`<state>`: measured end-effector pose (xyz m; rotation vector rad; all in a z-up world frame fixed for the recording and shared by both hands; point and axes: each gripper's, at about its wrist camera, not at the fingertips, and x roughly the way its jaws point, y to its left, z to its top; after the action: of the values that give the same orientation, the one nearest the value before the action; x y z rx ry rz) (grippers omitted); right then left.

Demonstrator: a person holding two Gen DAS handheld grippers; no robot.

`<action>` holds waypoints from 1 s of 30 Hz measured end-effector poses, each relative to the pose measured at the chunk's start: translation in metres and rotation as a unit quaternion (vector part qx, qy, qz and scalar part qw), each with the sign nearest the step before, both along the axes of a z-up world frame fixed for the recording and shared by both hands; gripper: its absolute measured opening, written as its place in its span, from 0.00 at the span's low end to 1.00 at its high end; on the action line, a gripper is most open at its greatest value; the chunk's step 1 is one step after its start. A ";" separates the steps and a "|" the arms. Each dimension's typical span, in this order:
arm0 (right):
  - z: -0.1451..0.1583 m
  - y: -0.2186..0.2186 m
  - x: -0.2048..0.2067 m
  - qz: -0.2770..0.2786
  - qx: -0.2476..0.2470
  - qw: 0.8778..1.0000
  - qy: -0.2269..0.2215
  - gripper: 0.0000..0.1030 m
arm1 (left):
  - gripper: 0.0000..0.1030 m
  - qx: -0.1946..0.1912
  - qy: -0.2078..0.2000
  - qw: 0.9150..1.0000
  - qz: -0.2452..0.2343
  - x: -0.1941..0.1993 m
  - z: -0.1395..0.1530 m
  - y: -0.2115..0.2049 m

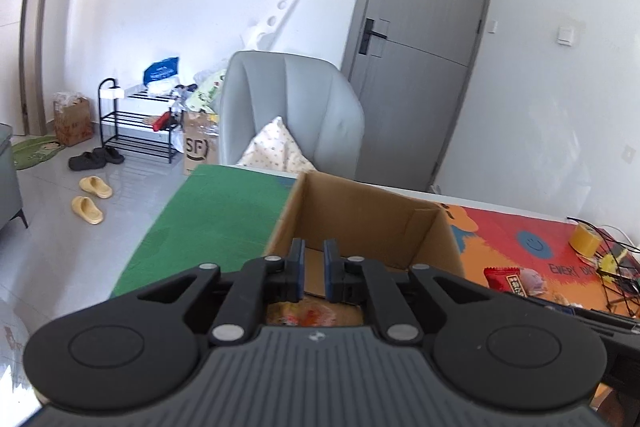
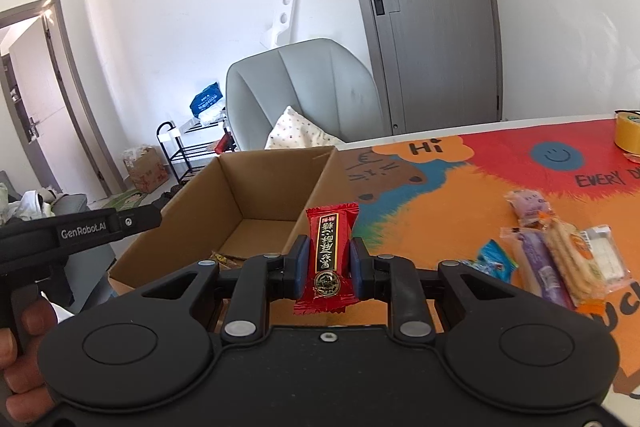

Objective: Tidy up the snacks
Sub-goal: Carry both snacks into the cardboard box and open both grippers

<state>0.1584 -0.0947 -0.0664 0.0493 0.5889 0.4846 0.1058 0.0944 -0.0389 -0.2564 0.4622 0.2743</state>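
Note:
An open cardboard box (image 1: 362, 205) (image 2: 276, 171) stands on the colourful table mat. My left gripper (image 1: 314, 269) hovers over the box with a narrow gap between its blue pads and nothing in it. An orange-yellow snack packet (image 1: 308, 311) lies in the box under it. My right gripper (image 2: 330, 261) is shut on a red snack packet (image 2: 329, 255), held upright just right of the box. The red packet also shows in the left wrist view (image 1: 505, 278). Several loose snacks (image 2: 560, 263) lie on the mat to the right.
A roll of yellow tape (image 2: 627, 131) (image 1: 583, 239) sits at the far right of the table. A black wire rack (image 1: 618, 271) stands near it. A grey armchair (image 1: 288, 107) with a cushion stands behind the table. A green mat (image 1: 216, 211) lies left of the box.

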 end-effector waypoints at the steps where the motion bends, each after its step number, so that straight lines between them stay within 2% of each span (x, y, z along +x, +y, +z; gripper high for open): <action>1: 0.000 0.003 0.001 0.002 0.002 1.000 0.001 0.22 | 0.09 -0.001 0.001 1.000 0.002 -0.002 0.000 0.003; 4: 0.000 0.012 0.006 0.010 0.007 1.000 0.004 0.22 | 0.11 0.001 0.005 1.000 0.009 -0.005 0.001 0.008; 5: 0.001 0.015 0.007 0.013 0.009 1.000 0.005 0.22 | 0.17 0.000 0.006 1.000 0.012 -0.006 0.001 0.011; 6: 0.001 0.020 0.008 0.016 0.010 1.000 0.005 0.22 | 0.29 -0.003 0.007 1.000 0.014 -0.007 0.001 0.014; 7: 0.002 0.022 0.009 0.019 0.012 1.000 0.005 0.22 | 0.36 -0.005 0.007 1.000 0.020 -0.009 0.000 0.017; 9: 0.003 0.028 0.011 0.026 0.018 0.999 0.006 0.22 | 0.61 0.003 0.000 0.999 0.039 -0.014 0.000 0.020; 11: 0.003 0.035 0.013 0.031 0.023 0.999 0.009 0.22 | 0.71 0.012 -0.004 0.998 0.054 -0.018 0.000 0.023; 14: 0.003 0.043 0.018 0.039 0.041 0.998 0.017 0.23 | 0.73 0.007 0.000 0.998 0.059 -0.020 0.000 0.029; 16: 0.000 0.047 0.020 0.049 0.055 0.997 0.025 0.28 | 0.74 0.012 0.003 0.998 0.064 -0.020 -0.001 0.030; 17: -0.002 0.048 0.021 0.046 0.056 0.997 0.029 0.41 | 0.74 0.015 0.003 0.998 0.066 -0.021 0.000 0.030; 18: -0.003 0.048 0.020 0.039 0.055 0.997 0.028 0.58 | 0.74 0.018 0.002 0.998 0.068 -0.022 0.000 0.031; 20: -0.002 0.044 0.015 0.032 0.062 0.997 0.019 0.70 | 0.76 0.021 0.001 0.997 0.069 -0.024 0.001 0.032; 22: 0.001 0.039 0.012 0.028 0.063 0.997 0.021 0.72 | 0.80 0.019 -0.001 0.998 0.065 -0.025 0.001 0.031; 24: 0.003 0.033 0.008 0.018 0.060 0.998 0.014 0.84 | 0.83 0.016 0.000 0.998 0.060 -0.025 0.001 0.028; 27: 0.005 0.023 0.003 0.005 0.053 0.999 0.009 0.93 | 0.85 0.022 -0.003 0.998 0.055 -0.027 0.001 0.021; 30: 0.004 0.011 0.000 -0.005 0.049 0.999 0.018 0.96 | 0.85 0.019 -0.004 0.999 0.047 -0.027 0.001 0.015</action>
<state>0.1580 -0.0841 -0.0627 0.1549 0.5985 0.5029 0.0787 0.1097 -0.0380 -0.2432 0.4376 0.3736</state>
